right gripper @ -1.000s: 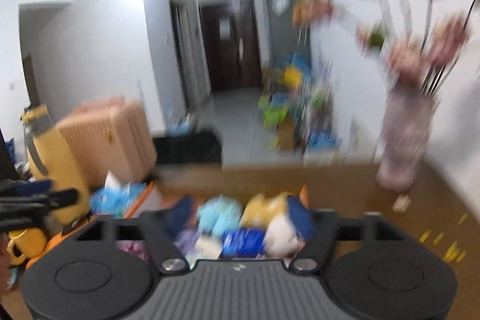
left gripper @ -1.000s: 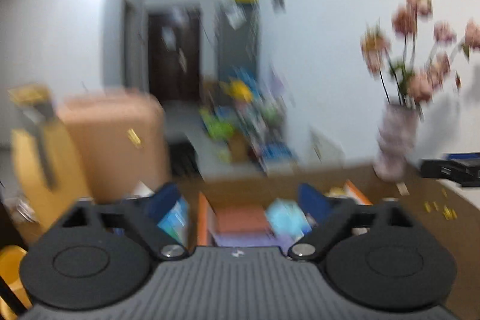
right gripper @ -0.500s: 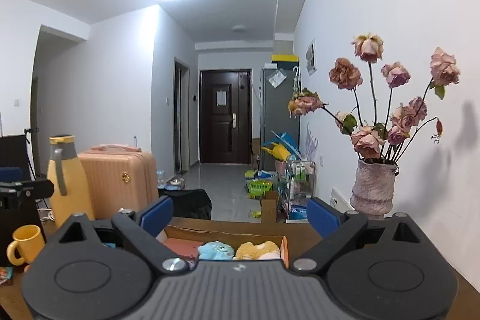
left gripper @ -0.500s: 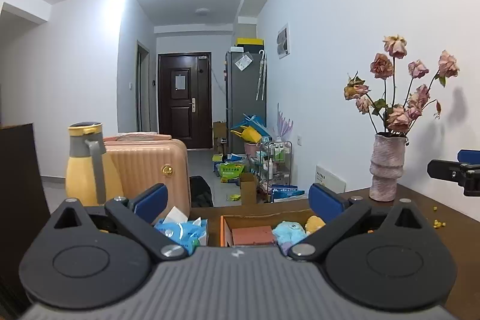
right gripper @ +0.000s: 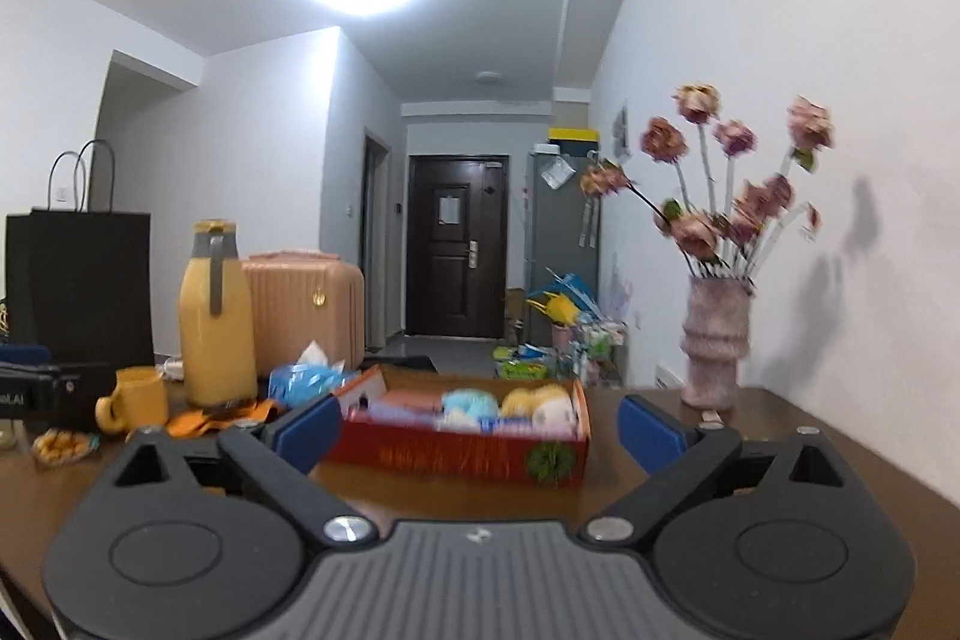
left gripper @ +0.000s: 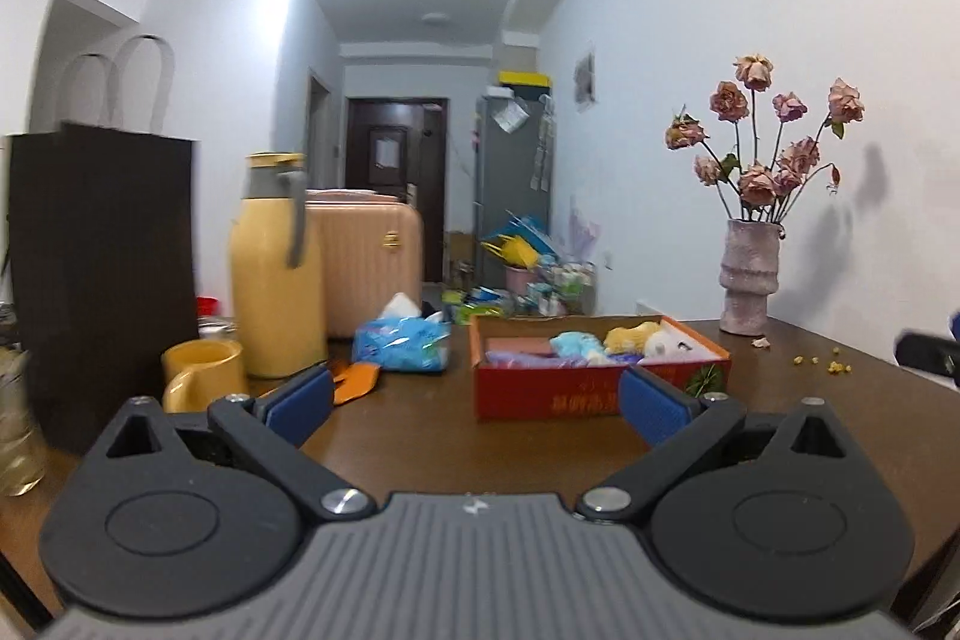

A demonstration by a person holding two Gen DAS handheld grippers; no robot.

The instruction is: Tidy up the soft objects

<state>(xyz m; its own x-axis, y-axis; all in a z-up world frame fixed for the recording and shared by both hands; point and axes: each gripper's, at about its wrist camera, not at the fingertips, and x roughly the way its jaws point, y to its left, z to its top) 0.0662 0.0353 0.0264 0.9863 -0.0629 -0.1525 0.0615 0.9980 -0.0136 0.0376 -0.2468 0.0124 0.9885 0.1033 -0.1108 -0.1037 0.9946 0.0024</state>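
A red cardboard box [left gripper: 600, 391] stands on the brown table and holds several soft toys, among them a light blue one [left gripper: 573, 343] and a yellow one [left gripper: 630, 337]. It also shows in the right wrist view [right gripper: 462, 451]. My left gripper [left gripper: 477, 400] is open and empty, low over the table, short of the box. My right gripper [right gripper: 480, 430] is open and empty, facing the box from a little way back. The right gripper's tip shows at the right edge of the left wrist view [left gripper: 930, 352].
A blue tissue pack [left gripper: 402, 343], a yellow jug [left gripper: 273, 268], a yellow mug [left gripper: 201, 379] and a black paper bag [left gripper: 102, 268] stand left of the box. A vase of dried roses [left gripper: 750, 280] stands at the back right by the wall. A snack packet [right gripper: 63, 442] lies at the left.
Both grippers have drawn back and dropped lower over the table, so the box now lies farther ahead. Both stayed open and empty.
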